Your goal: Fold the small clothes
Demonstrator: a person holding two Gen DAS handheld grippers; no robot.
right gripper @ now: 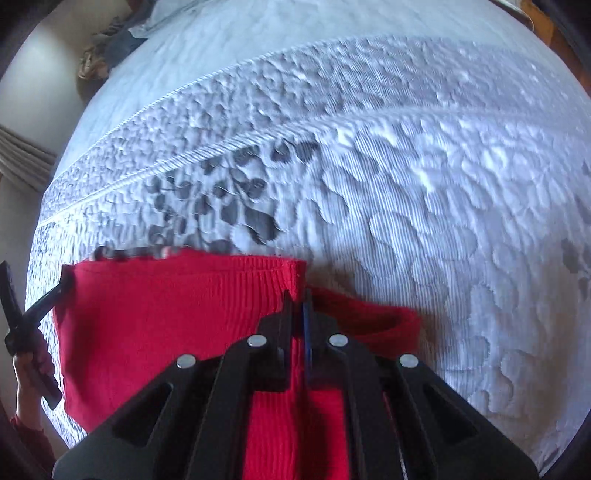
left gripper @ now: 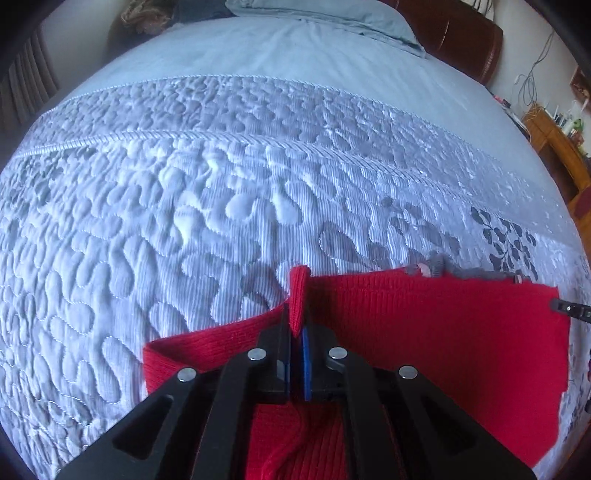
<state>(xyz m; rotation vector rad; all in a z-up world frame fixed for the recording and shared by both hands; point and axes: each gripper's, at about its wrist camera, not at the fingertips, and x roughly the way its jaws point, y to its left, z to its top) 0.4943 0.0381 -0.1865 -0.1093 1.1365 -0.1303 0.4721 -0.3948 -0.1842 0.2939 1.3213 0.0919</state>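
Observation:
A red ribbed knit garment (left gripper: 424, 325) lies on the quilted bed, with a grey edge (left gripper: 472, 271) showing at its far side. My left gripper (left gripper: 296, 317) is shut on a pinched fold at the garment's left corner. In the right wrist view the same red garment (right gripper: 166, 314) spreads to the left. My right gripper (right gripper: 297, 306) is shut on its right corner. The left gripper shows there at the garment's left edge (right gripper: 40, 310), held by a hand. The right gripper's tip shows in the left wrist view (left gripper: 569, 308).
A pale blue quilted bedspread (left gripper: 221, 184) with grey leaf prints (right gripper: 229, 199) covers the bed. A blue pillow (left gripper: 332, 18) and a dark wooden headboard (left gripper: 465, 40) lie at the far end. A wooden cabinet (left gripper: 557, 147) stands to the right.

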